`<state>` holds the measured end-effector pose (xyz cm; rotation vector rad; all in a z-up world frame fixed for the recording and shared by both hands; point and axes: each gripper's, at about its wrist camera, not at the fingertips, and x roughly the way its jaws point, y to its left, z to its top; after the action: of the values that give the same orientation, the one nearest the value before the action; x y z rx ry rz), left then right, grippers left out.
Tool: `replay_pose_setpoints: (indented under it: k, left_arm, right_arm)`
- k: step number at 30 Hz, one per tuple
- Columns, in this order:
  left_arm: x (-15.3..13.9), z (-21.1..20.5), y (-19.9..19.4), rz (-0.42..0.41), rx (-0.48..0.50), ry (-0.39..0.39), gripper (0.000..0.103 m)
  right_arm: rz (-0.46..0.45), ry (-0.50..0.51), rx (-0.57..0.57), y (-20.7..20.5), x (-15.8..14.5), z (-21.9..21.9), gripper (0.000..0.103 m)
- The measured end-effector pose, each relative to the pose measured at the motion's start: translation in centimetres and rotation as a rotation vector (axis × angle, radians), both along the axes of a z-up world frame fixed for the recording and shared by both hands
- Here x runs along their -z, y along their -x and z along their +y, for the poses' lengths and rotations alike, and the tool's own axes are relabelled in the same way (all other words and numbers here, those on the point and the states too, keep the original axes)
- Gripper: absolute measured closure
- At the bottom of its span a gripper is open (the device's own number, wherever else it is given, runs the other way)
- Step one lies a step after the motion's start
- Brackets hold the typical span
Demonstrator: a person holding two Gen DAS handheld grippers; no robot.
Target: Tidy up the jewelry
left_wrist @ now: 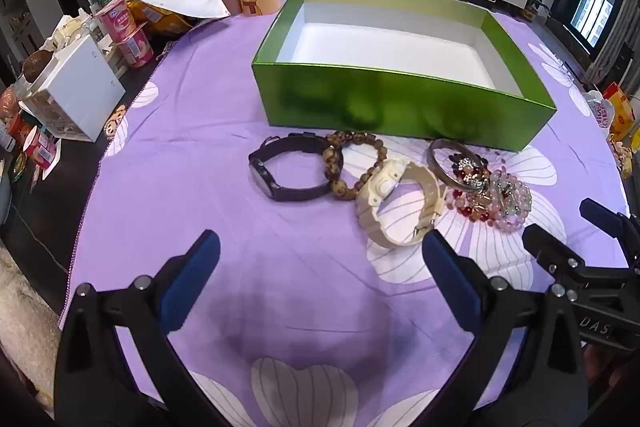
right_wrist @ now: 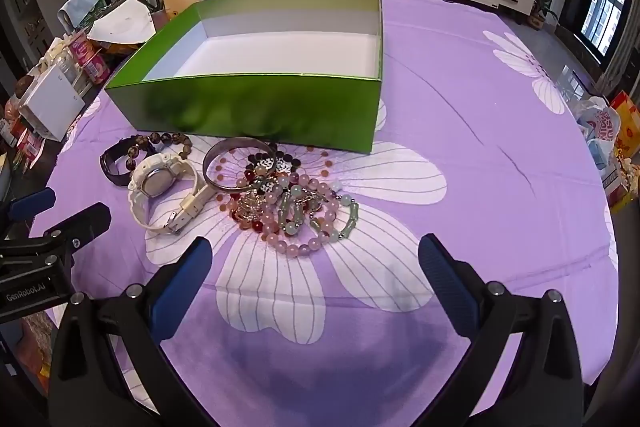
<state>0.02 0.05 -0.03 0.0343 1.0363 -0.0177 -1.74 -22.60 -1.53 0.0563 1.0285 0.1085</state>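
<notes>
Left wrist view: both grippers, left gripper (left_wrist: 320, 251) and right gripper (right_wrist: 316, 255), spread wide and holding nothing over bare purple tablecloth (left_wrist: 200, 163), jewelry (right_wrist: 280, 199) just before the green box (left_wrist: 400, 103) near wall

Your left wrist view looks steeply down from close above the cloth (left_wrist: 208, 155), facing the box (left_wrist: 400, 103). Your right one sits just beside it, angled alike. Both share the box and jewelry (right_wrist: 280, 203).

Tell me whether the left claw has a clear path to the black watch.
Probably yes. The left claw is open, and only bare cloth lies between it and the black watch, though brown beads touch its far side.
</notes>
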Motion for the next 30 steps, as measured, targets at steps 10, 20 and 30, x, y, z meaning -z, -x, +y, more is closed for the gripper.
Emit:
replay_pose_setpoints:
  k: [10,20,30]
  left_arm:
    - [0.07,0.6,-0.15,0.008,-0.001,0.002,0.002]
    - [0.34,0.12,-0.29,0.01,-0.002,-0.004,0.002]
    - [0.4,0.02,-0.35,0.007,0.007,-0.005,0.002]
  right_arm:
    - [-0.001,-0.002,-0.021,-0.31,-0.24,-0.21,0.001]
    - [-0.004,0.0,-0.029,-0.2,-0.29,0.42,0.001]
    - [-0.006,-0.003,-0.023,-0.23,-0.44,0.41,0.001]
